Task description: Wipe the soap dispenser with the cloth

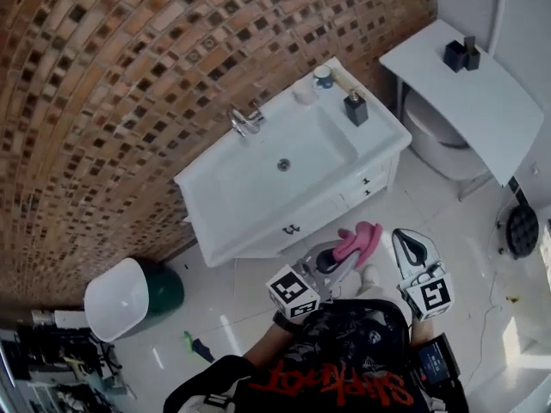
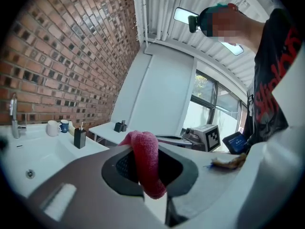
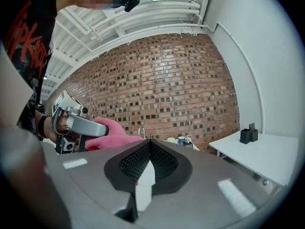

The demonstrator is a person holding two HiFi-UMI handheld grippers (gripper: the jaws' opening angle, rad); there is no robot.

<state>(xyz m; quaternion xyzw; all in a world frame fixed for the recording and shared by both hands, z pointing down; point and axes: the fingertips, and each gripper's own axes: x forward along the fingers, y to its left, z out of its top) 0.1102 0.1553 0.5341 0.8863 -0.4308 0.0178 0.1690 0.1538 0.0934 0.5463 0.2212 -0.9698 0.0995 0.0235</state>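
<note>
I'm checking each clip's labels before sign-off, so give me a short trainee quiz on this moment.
1. True or false: the left gripper is shut on the pink cloth.
2. Fill in: the jaws of the right gripper are ____, with nothing between them.
3. The soap dispenser stands: A on the sink top; B on the floor; C in the right gripper.
Key: 1 true; 2 shut; 3 A.
</note>
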